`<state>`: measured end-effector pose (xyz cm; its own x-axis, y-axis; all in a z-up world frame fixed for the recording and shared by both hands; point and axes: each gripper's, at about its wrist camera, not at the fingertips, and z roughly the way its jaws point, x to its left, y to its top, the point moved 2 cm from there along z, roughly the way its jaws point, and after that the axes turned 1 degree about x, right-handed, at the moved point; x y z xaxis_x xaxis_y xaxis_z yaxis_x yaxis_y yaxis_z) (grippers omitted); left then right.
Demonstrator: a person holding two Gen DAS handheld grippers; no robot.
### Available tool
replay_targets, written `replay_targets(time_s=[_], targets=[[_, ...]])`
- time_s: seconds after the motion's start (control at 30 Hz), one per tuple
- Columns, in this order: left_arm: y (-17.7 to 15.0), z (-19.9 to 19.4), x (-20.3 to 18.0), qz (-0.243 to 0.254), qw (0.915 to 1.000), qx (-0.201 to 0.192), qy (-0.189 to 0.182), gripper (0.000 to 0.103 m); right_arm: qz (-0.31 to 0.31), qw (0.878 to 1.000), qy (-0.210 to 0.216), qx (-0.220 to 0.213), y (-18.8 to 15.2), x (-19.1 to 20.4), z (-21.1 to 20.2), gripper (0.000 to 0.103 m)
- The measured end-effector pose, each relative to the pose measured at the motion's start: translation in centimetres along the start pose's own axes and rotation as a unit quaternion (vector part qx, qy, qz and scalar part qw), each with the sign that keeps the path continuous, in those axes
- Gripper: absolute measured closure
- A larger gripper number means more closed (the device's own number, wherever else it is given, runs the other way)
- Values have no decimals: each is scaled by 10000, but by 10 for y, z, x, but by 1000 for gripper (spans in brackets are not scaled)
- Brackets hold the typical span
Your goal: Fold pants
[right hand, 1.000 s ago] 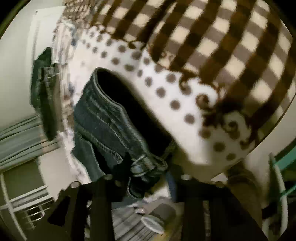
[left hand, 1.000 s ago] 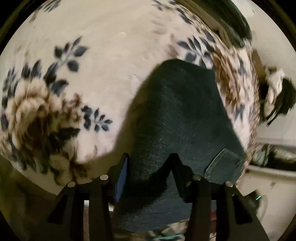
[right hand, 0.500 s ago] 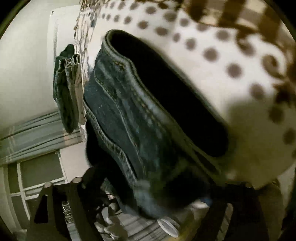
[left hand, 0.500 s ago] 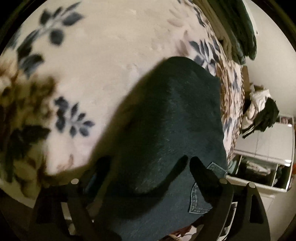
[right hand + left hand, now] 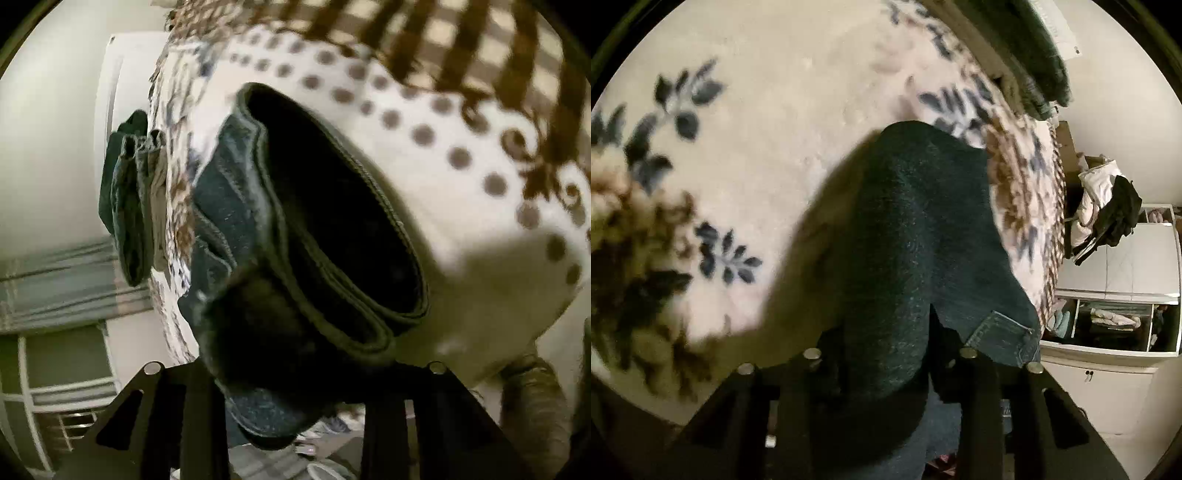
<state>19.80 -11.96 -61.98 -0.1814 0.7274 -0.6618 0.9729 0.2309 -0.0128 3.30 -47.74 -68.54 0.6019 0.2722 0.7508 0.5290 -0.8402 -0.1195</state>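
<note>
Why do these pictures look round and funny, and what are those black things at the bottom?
A person holds a grabbing tool in each hand, and each tool carries a tiny wide-eyed camera, so everything looks curved. The black bars are the tool's two fingers. One picture comes from the left gripper, the other from the right gripper. Both pinch dark blue jeans so they can be folded. The jeans hang over a bed with a flowery blanket; a dotted blanket shows on the right side. A pile of other clothes sits at the bed's far edge.

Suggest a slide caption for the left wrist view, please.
Left gripper straddling dark jeans on floral blanket.
</note>
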Motion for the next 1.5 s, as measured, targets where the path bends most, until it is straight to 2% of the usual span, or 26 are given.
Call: replay_targets(time_s=[0.3, 0.53, 0.63, 0.73, 0.9, 1.0, 1.13, 1.2, 1.33, 1.4, 1.5], targets=[[17, -46, -69, 326, 9993, -206, -9, 77, -196, 9997, 147, 3, 2, 59, -42, 75], [52, -97, -128, 422, 9978, -481, -142, 77, -692, 9966, 420, -158, 26, 157, -76, 75], [89, -118, -152, 446, 9965, -669, -230, 77, -901, 9944, 493, -245, 43, 213, -70, 75], [137, -134, -169, 472, 9950, -819, -315, 77, -1085, 9916, 595, -374, 68, 282, -41, 75], [233, -148, -189, 708, 9912, -1040, -415, 77, -1221, 9873, 850, -552, 96, 363, 11, 75], [303, -145, -194, 795, 9898, -1122, -372, 77, -1208, 9868, 916, -561, 120, 406, 58, 75], [370, -128, -185, 808, 9899, -1124, -304, 77, -1222, 9875, 850, -515, 162, 449, 139, 75], [403, -111, -172, 767, 9910, -1073, -241, 77, -1236, 9883, 768, -462, 177, 455, 168, 75], [438, -79, -145, 541, 9948, -858, -104, 77, -1202, 9914, 415, -297, 197, 446, 223, 75], [445, -59, -126, 426, 9970, -653, 31, 77, -1218, 9919, 261, -238, 200, 434, 238, 75], [444, -54, -111, 391, 9975, -586, 16, 76, -1246, 9919, 228, -134, 203, 424, 248, 74]])
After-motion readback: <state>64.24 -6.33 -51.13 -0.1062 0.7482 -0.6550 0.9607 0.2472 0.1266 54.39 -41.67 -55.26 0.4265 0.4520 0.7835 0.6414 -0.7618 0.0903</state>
